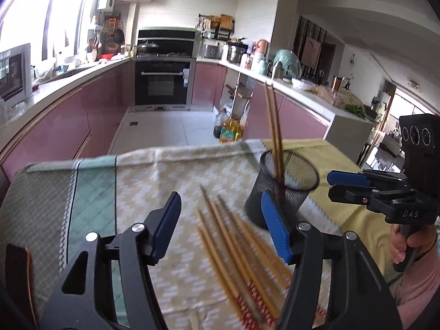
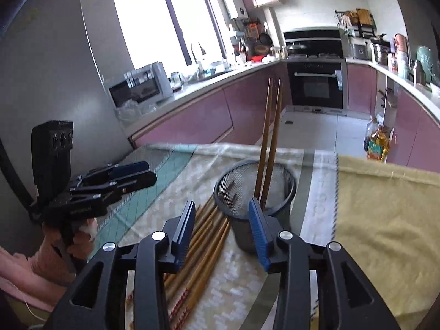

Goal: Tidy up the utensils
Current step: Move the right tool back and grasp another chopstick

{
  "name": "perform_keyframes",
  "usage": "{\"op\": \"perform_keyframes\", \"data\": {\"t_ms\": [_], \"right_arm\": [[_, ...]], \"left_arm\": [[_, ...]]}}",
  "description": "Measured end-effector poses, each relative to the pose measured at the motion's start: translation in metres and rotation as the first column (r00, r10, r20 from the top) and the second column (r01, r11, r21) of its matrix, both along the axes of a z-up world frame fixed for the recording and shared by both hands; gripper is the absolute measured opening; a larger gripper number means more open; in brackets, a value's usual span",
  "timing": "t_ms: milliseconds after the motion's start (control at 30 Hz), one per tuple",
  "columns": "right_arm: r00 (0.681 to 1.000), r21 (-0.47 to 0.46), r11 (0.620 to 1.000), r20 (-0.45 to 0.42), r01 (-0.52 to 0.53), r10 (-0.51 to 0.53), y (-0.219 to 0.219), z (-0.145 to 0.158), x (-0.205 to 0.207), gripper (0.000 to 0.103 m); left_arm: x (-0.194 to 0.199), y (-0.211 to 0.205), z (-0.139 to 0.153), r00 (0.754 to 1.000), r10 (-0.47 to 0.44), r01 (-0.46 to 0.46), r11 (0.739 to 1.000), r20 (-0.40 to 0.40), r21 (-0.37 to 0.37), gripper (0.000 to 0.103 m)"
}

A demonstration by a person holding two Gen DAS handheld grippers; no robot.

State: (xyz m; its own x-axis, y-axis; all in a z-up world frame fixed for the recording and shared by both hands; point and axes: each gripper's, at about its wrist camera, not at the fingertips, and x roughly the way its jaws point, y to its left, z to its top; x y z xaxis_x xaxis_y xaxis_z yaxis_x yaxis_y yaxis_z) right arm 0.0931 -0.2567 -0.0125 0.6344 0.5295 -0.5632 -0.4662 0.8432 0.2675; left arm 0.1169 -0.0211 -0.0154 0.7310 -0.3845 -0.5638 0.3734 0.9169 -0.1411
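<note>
While two chopsticks stand in the mesh cup [image 1: 283,189], the loose chopsticks [image 1: 242,250] lie on the table [image 1: 90,192] beside it, lengthwise between the spread, empty left gripper [image 1: 220,228]; the right gripper [image 2: 220,228], also parted, holds nothing.

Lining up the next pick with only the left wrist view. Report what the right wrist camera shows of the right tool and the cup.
Observer: The right tool stands open, with nothing pressed between its pads.
Operator: Now the cup's inside.
Observer: Looking down into the mesh cup, only two chopsticks stand there, at the near rim.
Operator: Give me my own hand.
Observer: The left hand, in a pink sleeve, grips the handle under the left tool.
</note>
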Motion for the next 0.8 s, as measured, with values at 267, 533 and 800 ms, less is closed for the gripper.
{"op": "perform_keyframes", "data": {"t_ms": [267, 533, 800], "right_arm": [[0.988, -0.039, 0.999, -0.154, -0.021, 0.015, 0.020, -0.056, -0.006, 0.038], [0.983, -0.100, 0.995, -0.184, -0.017, -0.002, 0.037, -0.074, -0.013, 0.038], [0.983, -0.146, 0.989, -0.184, -0.001, -0.026, 0.044, -0.080, -0.014, 0.038]], "left_arm": [[-0.012, 0.005, -0.048, 0.994, 0.011, -0.001, 0.996, -0.107, 0.093, 0.059], [-0.014, -0.002, -0.071, 0.985, 0.006, 0.016, 0.992, -0.173, 0.126, 0.058], [-0.012, -0.004, -0.080, 0.979, 0.012, 0.020, 0.988, -0.205, 0.156, 0.054]]}}
